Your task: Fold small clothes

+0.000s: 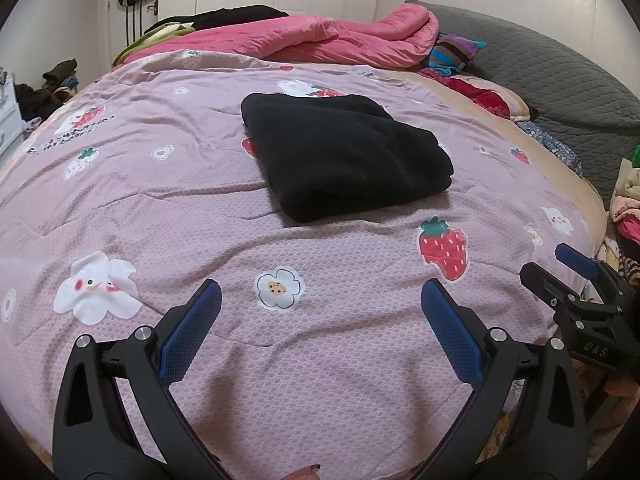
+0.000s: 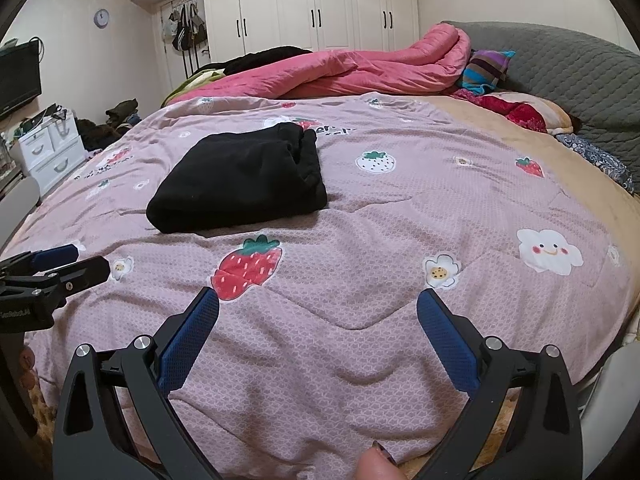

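Both tools sit low at the near edge of the bed [image 1: 120, 208], and both are empty: the left tool [image 1: 320, 304] has its jaws spread wide, and the right tool [image 2: 318, 308] is just as wide, gripping nothing. The black garment [image 1: 344, 156] lies folded in a compact stack mid-bed, well apart from either tool, on the strawberry-print quilt [image 2: 400, 220]. It looks done, I'd say. The risk from here: grab 1 layer only and the stack unravels, or a jaw snags the soft quilt beneath and drags the bundle askew.
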Tool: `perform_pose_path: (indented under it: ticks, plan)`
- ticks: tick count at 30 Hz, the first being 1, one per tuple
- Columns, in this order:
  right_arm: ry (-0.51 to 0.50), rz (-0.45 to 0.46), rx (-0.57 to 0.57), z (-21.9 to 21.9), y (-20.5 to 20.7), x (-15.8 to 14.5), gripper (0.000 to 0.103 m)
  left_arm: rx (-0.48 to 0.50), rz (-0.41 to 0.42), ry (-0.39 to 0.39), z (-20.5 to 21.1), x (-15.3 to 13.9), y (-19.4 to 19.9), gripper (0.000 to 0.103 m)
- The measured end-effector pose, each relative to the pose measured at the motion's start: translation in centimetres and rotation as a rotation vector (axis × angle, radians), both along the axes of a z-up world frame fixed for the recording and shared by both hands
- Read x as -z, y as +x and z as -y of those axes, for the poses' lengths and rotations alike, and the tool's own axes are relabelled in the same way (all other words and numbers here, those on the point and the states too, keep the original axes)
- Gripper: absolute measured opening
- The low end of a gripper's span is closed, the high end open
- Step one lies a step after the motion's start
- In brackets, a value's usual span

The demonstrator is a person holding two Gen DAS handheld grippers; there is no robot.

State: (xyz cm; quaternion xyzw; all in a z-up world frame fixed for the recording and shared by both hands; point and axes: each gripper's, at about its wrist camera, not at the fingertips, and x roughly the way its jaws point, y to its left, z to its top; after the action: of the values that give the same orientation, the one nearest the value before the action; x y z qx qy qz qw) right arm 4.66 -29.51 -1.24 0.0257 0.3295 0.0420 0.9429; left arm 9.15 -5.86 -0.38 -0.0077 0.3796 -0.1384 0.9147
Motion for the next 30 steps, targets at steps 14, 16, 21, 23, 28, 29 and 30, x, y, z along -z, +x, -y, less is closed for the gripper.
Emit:
perform_pose_path:
  ticks: [14, 16, 21, 23, 28, 29, 30]
  plan:
    - [-0.001, 0.0, 0.004, 0.12, -0.07, -0.25, 0.099, 0.001, 0.001, 0.0, -0.02, 0.02, -0.01, 0.094]
    - [-0.006, 0.004, 0.004, 0.07, -0.13, -0.25, 0.099, 0.003, 0.005, -0.002, -0.02, -0.05, -0.04, 0.094]
    - [-0.005, 0.004, 0.009, 0.07, -0.18, -0.23, 0.099, -0.001, 0.009, 0.001, -0.18, -0.11, -0.07, 0.094]
    - [-0.006, 0.006, 0.01, 0.05, -0.24, -0.27, 0.099, -0.002, 0.008, 0.001, -0.25, -0.13, -0.11, 0.094]
    - [-0.008, 0.008, 0.013, 0.01, -0.26, -0.35, 0.099, -0.01, 0.006, 0.021, -0.17, -0.17, -0.05, 0.094]
    - [-0.006, 0.008, 0.014, 0.06, -0.26, -0.37, 0.099, -0.012, 0.007, 0.028, -0.13, -0.16, -0.1, 0.094]
    - [-0.004, 0.008, 0.015, 0.14, -0.28, -0.4, 0.099, -0.015, 0.007, 0.033, -0.11, -0.12, -0.08, 0.094]
